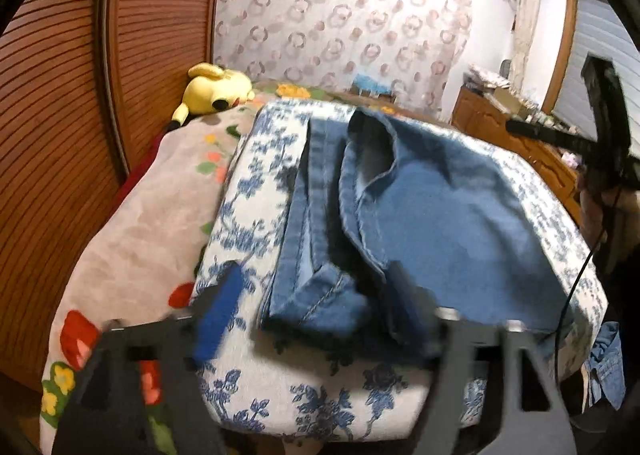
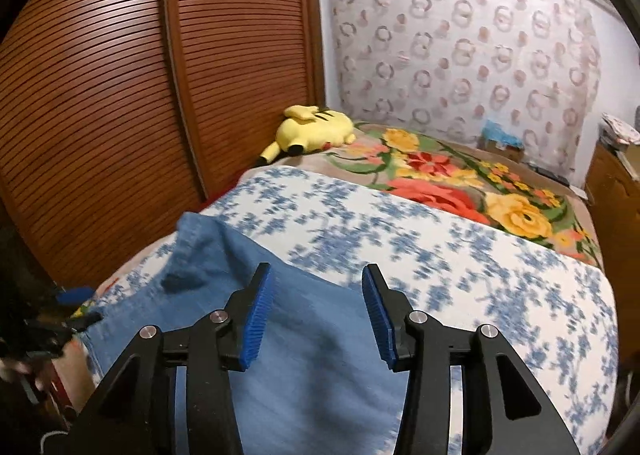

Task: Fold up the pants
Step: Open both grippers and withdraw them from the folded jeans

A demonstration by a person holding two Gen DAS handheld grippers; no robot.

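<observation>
The left claw (image 1: 316, 315) stands wide open with nothing pressed between its blue pads; the folded edge of the pants (image 1: 420, 215) lies just under and ahead of it, free of the jaws. The right claw (image 2: 316, 315) is also open, its pads apart, and it hovers over the denim without gripping; the cloth passes below it and runs to its left.

Ahead of the left claw, the pants lie as a folded blue bundle on the white cloth with blue flowers (image 1: 320, 395). I can see at least two layers: an upper flap with a curled hem on top, and a narrower strip showing beside it on the left. So I judge that one fold, perhaps more, is already laid down and both claws have let go.

The bundle looks loose. The top flap is wrinkled and its edge does not meet the lower layer evenly, so smoothing or one more fold probably remains.

Farther out, past the cloth, lie the flowered blanket (image 2: 460, 183) and a yellow plush toy (image 2: 312, 131), well apart from the pants.
</observation>
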